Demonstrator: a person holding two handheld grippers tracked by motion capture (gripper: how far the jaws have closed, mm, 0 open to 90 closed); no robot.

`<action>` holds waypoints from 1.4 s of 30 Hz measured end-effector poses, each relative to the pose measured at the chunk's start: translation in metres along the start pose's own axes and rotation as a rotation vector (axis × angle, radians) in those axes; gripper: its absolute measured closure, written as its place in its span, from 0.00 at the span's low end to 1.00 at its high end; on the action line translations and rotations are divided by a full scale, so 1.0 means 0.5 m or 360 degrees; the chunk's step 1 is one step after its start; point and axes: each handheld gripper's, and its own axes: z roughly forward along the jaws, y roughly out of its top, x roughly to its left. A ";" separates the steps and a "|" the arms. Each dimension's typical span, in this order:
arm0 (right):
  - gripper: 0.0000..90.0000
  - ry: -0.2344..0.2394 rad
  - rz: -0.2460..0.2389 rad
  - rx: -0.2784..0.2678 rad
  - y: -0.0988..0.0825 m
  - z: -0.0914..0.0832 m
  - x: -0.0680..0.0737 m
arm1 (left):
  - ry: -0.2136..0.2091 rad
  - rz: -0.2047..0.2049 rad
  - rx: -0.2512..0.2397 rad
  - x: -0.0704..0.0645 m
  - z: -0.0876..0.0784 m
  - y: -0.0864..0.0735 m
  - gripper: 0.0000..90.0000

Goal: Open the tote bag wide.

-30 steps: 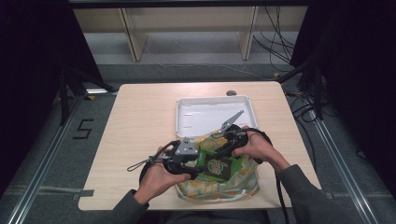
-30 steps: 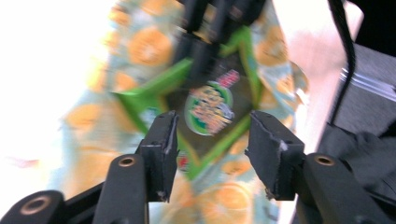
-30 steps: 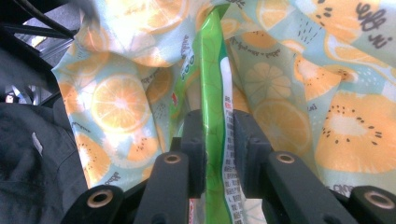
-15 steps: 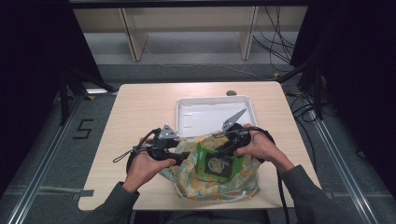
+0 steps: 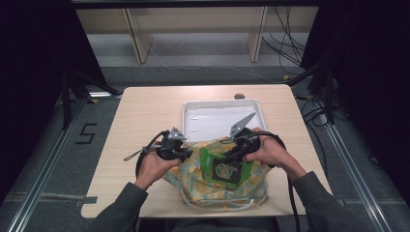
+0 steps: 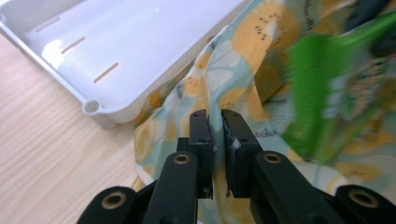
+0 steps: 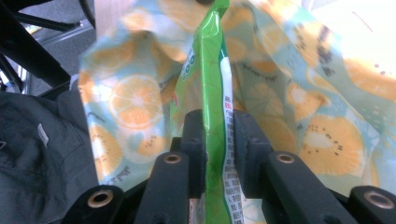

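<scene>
Packing looks underway: left gripper (image 6: 215,135) clamped on the fruit-print bag (image 5: 193,169) rim, right gripper (image 7: 219,140) clamped on a green packet (image 5: 225,166) above the opening. Hold the rim taut, lower squarely.

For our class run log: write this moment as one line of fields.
left gripper: shut on fruit-print bag edge | right gripper: shut on green packet | packet over bag | white tray: behind bag
</scene>
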 end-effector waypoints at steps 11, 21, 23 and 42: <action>0.85 -0.0057 -0.0042 -0.0145 0.015 -0.038 0.002 | 0.0001 -0.0061 0.0020 0.014 0.022 -0.019 0.84; 0.85 -0.0077 -0.0016 -0.0278 0.024 -0.093 0.009 | 0.0035 -0.0120 -0.0121 0.006 -0.029 -0.023 0.41; 0.85 -0.0088 -0.0010 -0.0316 0.025 -0.105 0.012 | 0.0035 -0.0133 -0.0165 0.005 -0.046 -0.025 0.36; 0.86 -0.0150 0.0085 -0.0486 0.023 -0.171 -0.003 | 0.0074 -0.0102 -0.0339 -0.038 -0.139 -0.089 0.28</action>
